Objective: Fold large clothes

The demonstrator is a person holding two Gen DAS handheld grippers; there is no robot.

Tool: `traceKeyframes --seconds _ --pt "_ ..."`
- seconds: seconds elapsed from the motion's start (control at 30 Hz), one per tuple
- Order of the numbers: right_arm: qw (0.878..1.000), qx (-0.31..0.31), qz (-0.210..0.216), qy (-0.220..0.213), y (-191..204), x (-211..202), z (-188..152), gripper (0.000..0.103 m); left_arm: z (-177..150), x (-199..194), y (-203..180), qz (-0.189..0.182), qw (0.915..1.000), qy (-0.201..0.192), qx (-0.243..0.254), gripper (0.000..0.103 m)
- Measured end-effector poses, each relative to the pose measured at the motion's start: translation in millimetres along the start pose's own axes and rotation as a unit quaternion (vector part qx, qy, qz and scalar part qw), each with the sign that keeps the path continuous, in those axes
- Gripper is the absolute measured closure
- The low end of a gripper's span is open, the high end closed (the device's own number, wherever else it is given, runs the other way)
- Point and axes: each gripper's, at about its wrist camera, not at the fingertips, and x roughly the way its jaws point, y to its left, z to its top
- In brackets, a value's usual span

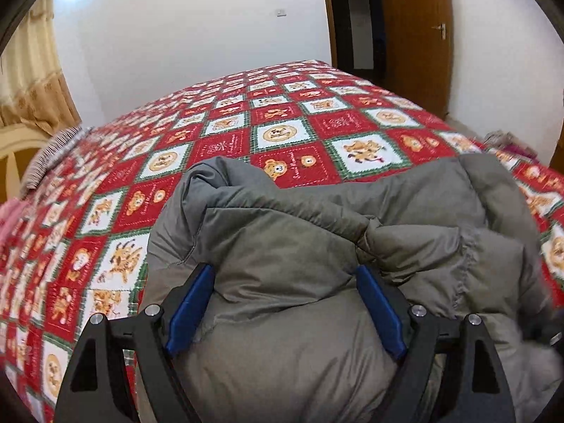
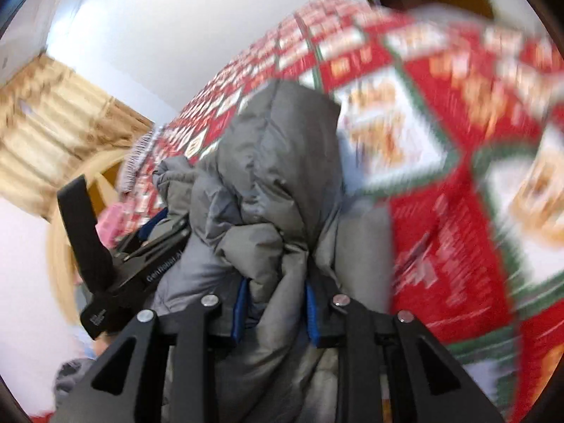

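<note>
A large grey padded jacket (image 1: 317, 239) lies bunched on the bed's red patterned cover (image 1: 268, 116). My left gripper (image 1: 285, 282) has its blue pads wide apart, with a thick puffy fold of the jacket filling the gap between them. In the right wrist view the jacket (image 2: 268, 176) hangs in a tall bundle. My right gripper (image 2: 276, 303) is shut on a thick fold of it. The left gripper's black body (image 2: 116, 275) shows at the left of that view, against the jacket. That view is blurred.
The bed cover (image 2: 458, 141) spreads far and right. A striped cloth (image 1: 53, 155) and a pink cloth (image 1: 8, 218) lie at the bed's left edge. A cream curtain (image 1: 31, 70) hangs left. A wooden door (image 1: 416, 35) stands behind the bed.
</note>
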Motion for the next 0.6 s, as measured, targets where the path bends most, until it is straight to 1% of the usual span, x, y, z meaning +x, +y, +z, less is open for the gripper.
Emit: traceKeyframes --seconds 0.03,0.07,0.13,0.2,0.23,0.3,0.37,0.4,0.47,0.57,0.6 --pt "0.999 -0.025 -0.024 -0.01 7.9 -3.7 3.5 0.065 -0.4 0.1 -2.3 0.007 1.0 -0.001 0.005 0.019" --pt "0.998 -0.046 -0.047 -0.016 16.5 -5.6 8.4 0.053 -0.7 -0.4 -4.2 0.013 0.9999 -0.003 0.01 0.019" --pt "0.993 -0.08 -0.086 -0.022 30.5 -3.9 22.7 0.048 -1.1 -1.0 -4.0 0.016 0.9998 -0.004 0.01 0.019" --pt "0.989 -0.098 -0.111 -0.01 35.3 7.0 36.7 0.047 -1.4 -1.0 -3.4 0.017 0.9998 -0.004 0.01 0.019" --pt "0.988 -0.099 -0.116 -0.002 32.7 13.0 41.8 0.047 -1.5 -1.0 -3.8 0.02 0.9997 -0.005 0.011 0.019" --pt "0.987 -0.095 -0.127 0.007 21.1 27.2 47.4 0.05 -1.6 -0.8 -4.4 0.024 0.9996 -0.005 0.013 0.019" --pt "0.987 -0.091 -0.131 0.012 12.6 43.8 44.6 0.053 -1.3 0.0 -4.8 0.024 0.9996 -0.005 0.012 0.019" --pt "0.987 -0.09 -0.134 0.013 10.5 50.1 42.7 0.054 -1.4 0.0 -4.7 0.025 0.9996 -0.005 0.013 0.019" --pt "0.984 -0.098 -0.146 0.0 14.7 55.9 36.5 0.054 -1.5 0.0 -5.4 0.026 0.9996 -0.006 0.013 0.019" --pt "0.976 -0.122 -0.182 -0.011 26.7 61.3 34.4 0.054 -1.5 0.2 -6.2 0.03 0.9994 -0.008 0.013 0.019" --pt "0.975 -0.124 -0.187 -0.012 28.0 64.4 36.2 0.054 -1.3 0.4 -6.6 0.032 0.9994 -0.008 0.012 0.019"
